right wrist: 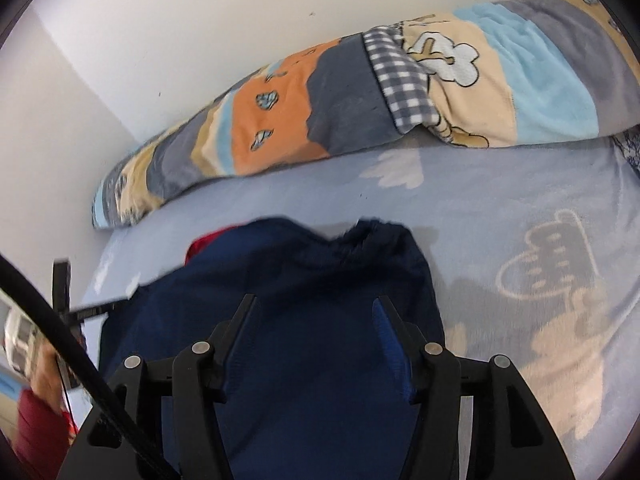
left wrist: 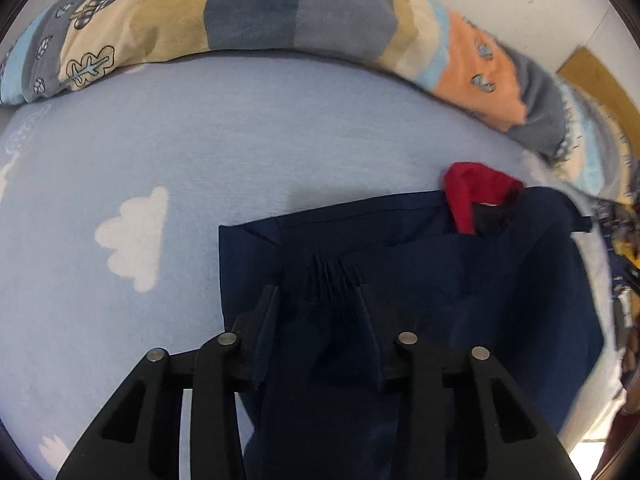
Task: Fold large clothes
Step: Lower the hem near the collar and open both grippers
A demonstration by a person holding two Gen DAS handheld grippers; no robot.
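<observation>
A dark navy garment (left wrist: 480, 280) lies folded on the pale blue bed sheet (left wrist: 160, 140), with a red collar piece (left wrist: 476, 188) showing at its far edge. My left gripper (left wrist: 316, 292) points steeply down with its fingers apart, astride a navy sleeve whose ribbed cuff (left wrist: 332, 268) lies just past the tips. In the right wrist view the same navy garment (right wrist: 300, 260) fills the space under my right gripper (right wrist: 316, 304). That gripper's jaws stand wide and nothing is pinched. A bit of the red collar piece (right wrist: 204, 246) peeks out at the left.
A rolled patchwork blanket (left wrist: 256, 12) (right wrist: 340, 96) runs along the white wall (right wrist: 160, 40) behind the garment. The cloud-printed sheet (right wrist: 520, 208) spreads to the sides. A person's hand and red sleeve (right wrist: 36, 420) and a black cable (right wrist: 60, 320) sit at the lower left.
</observation>
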